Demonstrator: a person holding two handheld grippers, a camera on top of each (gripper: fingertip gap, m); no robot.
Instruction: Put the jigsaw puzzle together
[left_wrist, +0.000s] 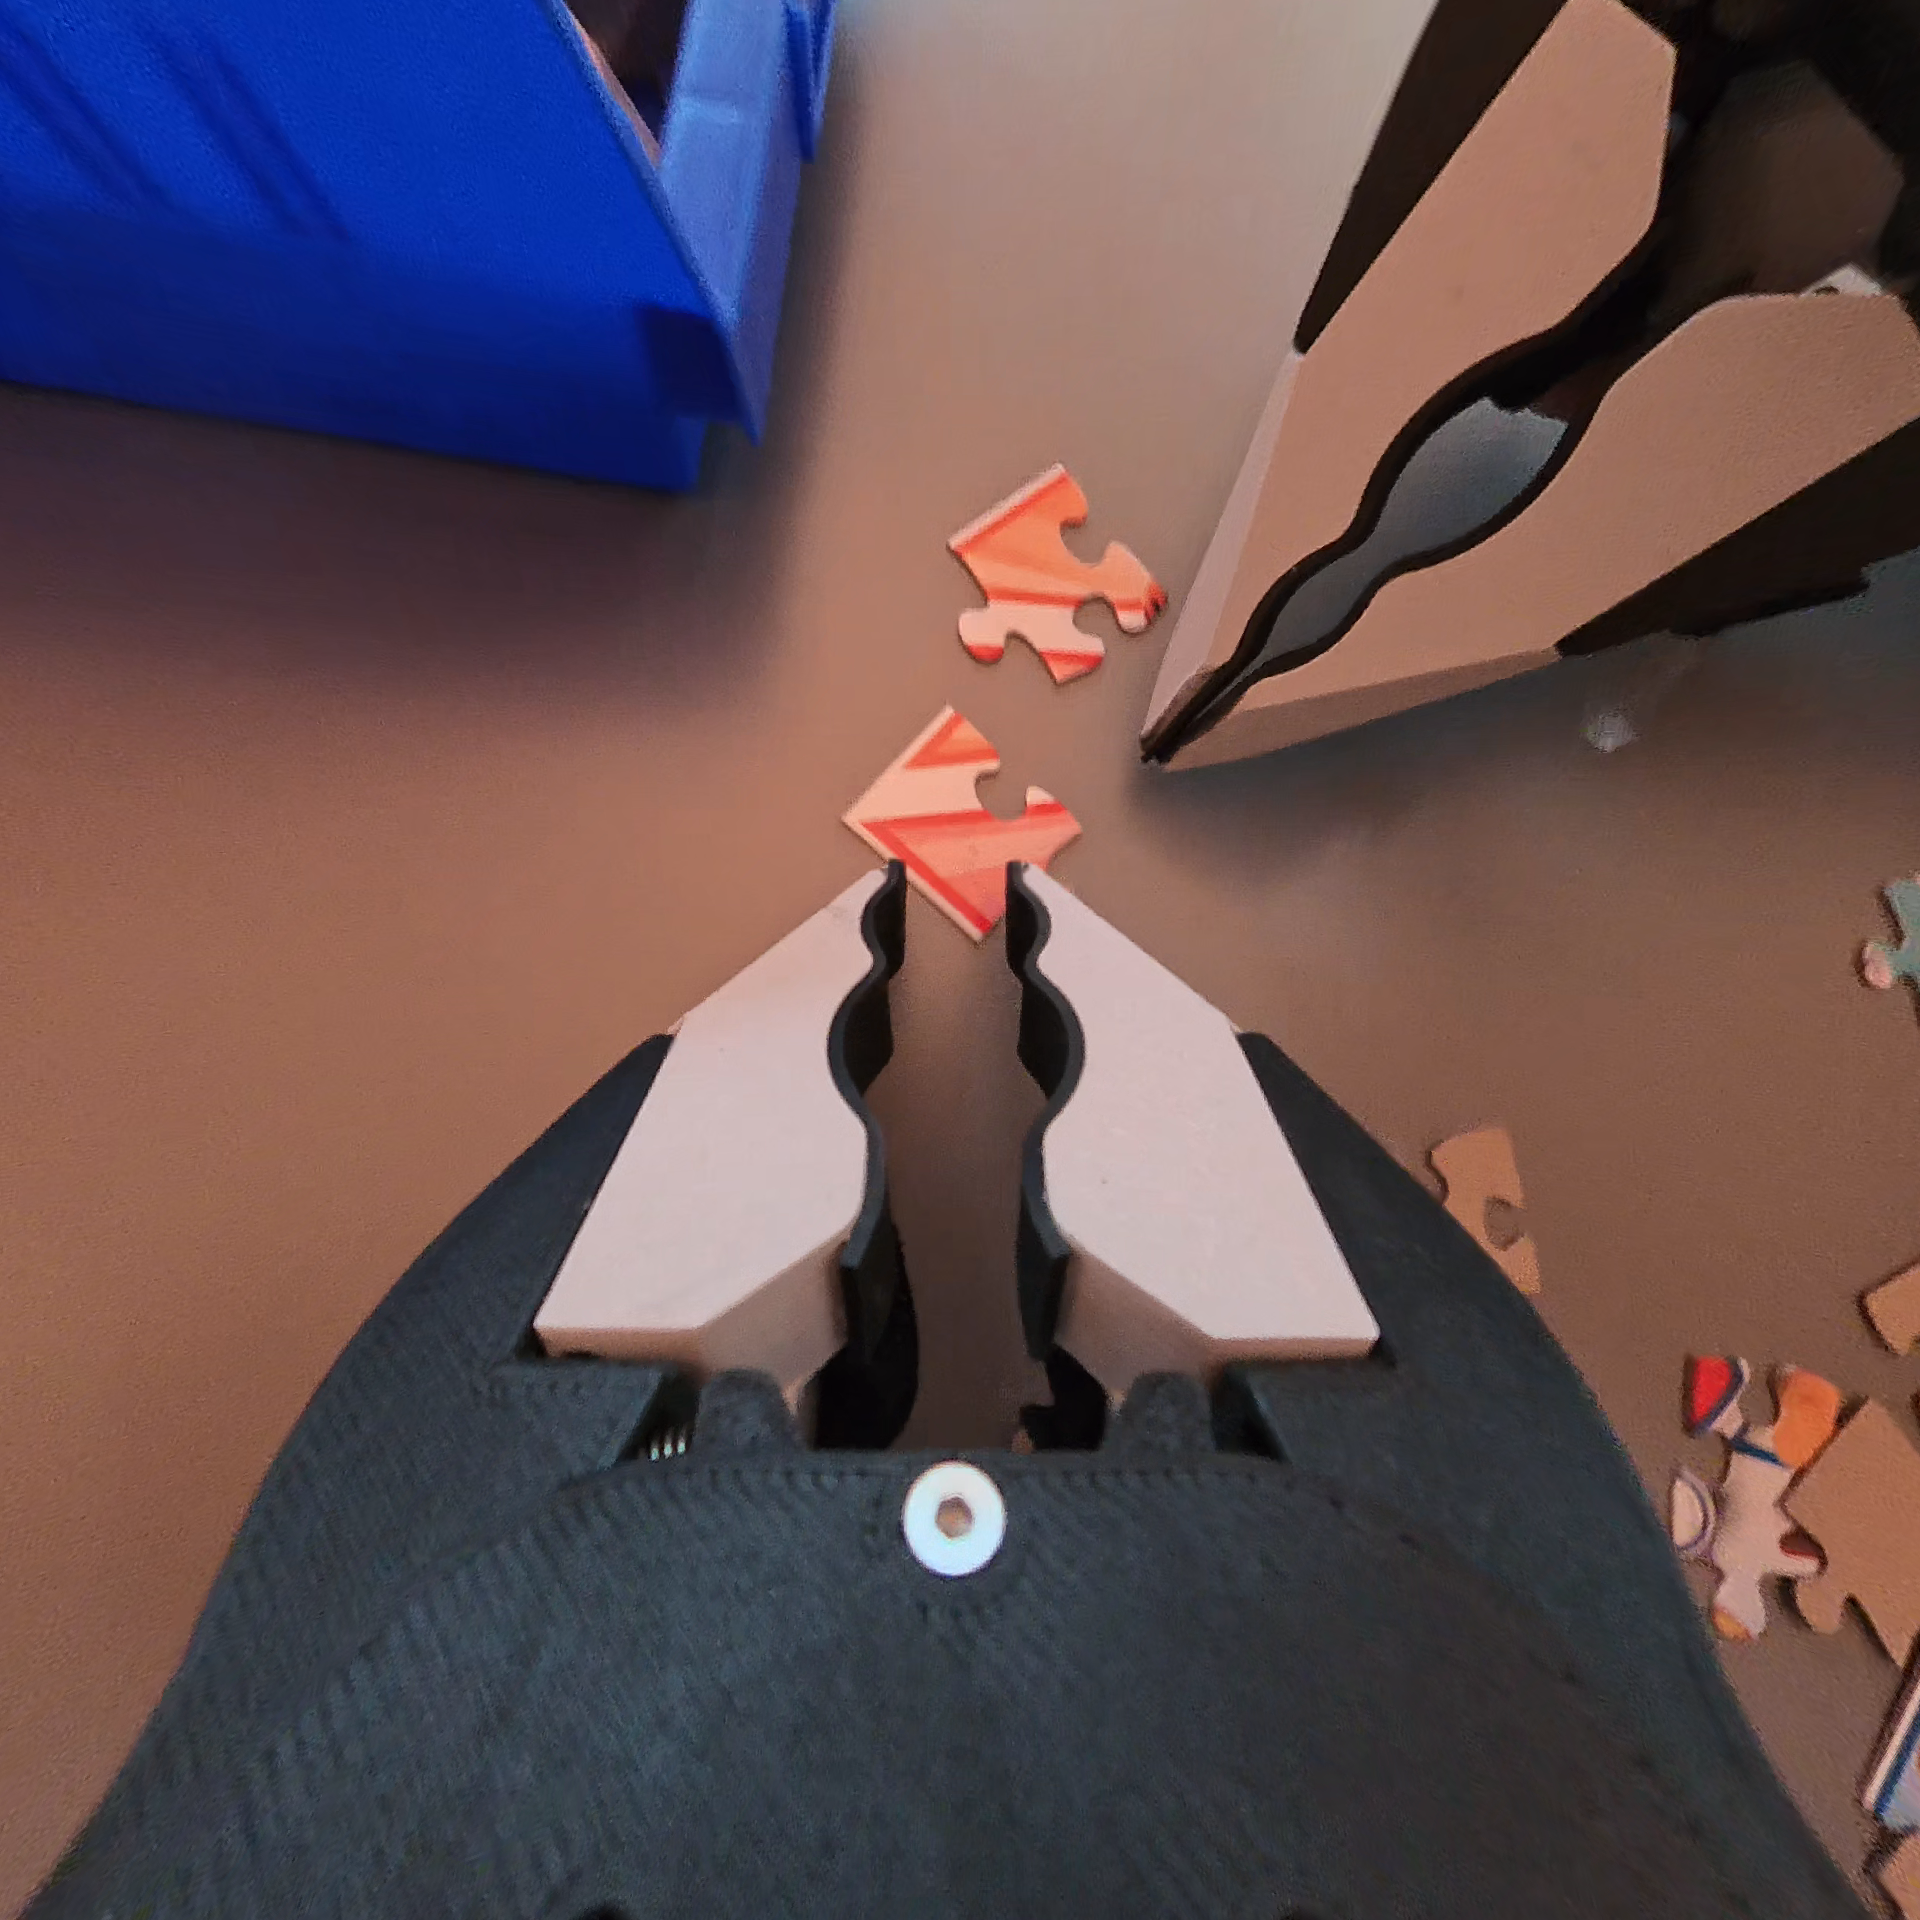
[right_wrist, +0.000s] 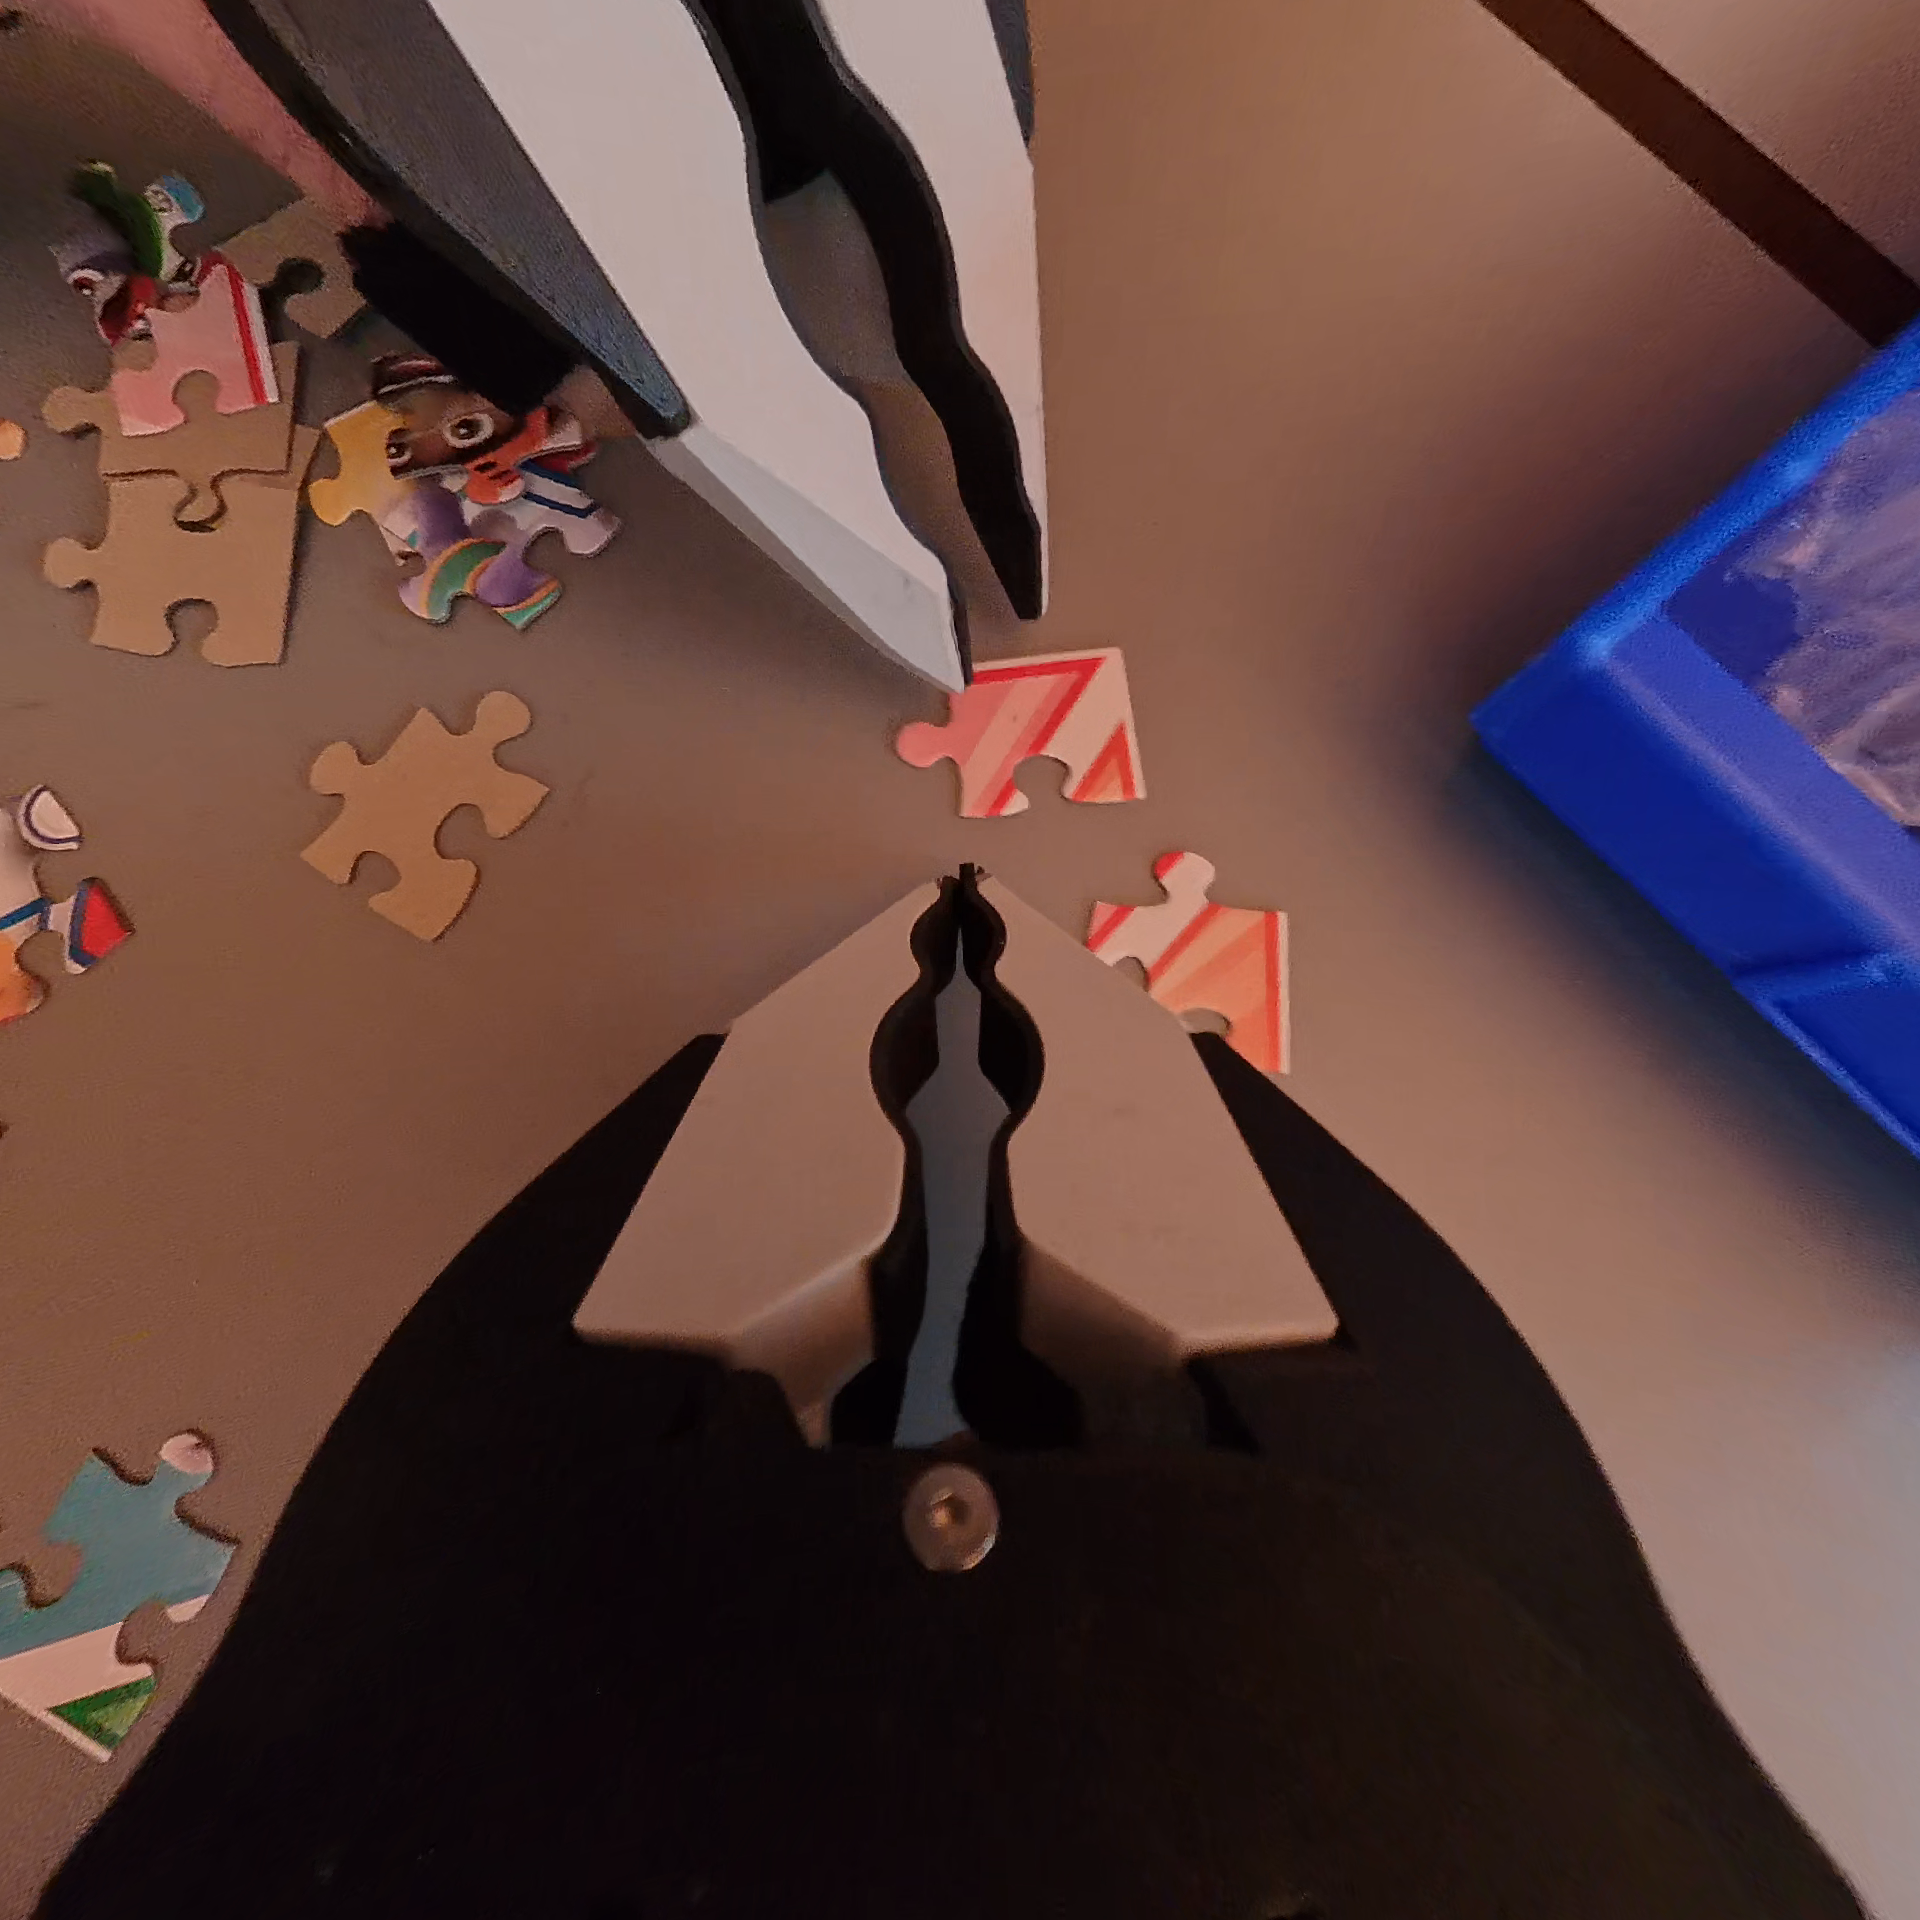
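Note:
Two red-and-orange striped puzzle pieces lie face up on the brown table. The nearer striped piece (left_wrist: 961, 821) (right_wrist: 1039, 732) lies right at my left gripper's tips, with one corner reaching in between them. My left gripper (left_wrist: 953, 878) (right_wrist: 997, 644) is open, tips low at the table. The second striped piece (left_wrist: 1049, 577) (right_wrist: 1205, 951) lies a little apart, partly hidden by my right finger in the right wrist view. My right gripper (right_wrist: 966, 883) (left_wrist: 1153, 750) is shut and empty, its tip just short of the nearer piece.
A blue plastic bin (left_wrist: 364, 208) (right_wrist: 1714, 779) stands close beside the striped pieces. Several loose pieces, some face down showing brown card (right_wrist: 421, 816), some colourful (right_wrist: 478, 499) (left_wrist: 1756, 1496), lie scattered on the other side. A dark table edge (right_wrist: 1714, 177) runs behind the bin. Tip to tip, the grippers are about 5 cm apart.

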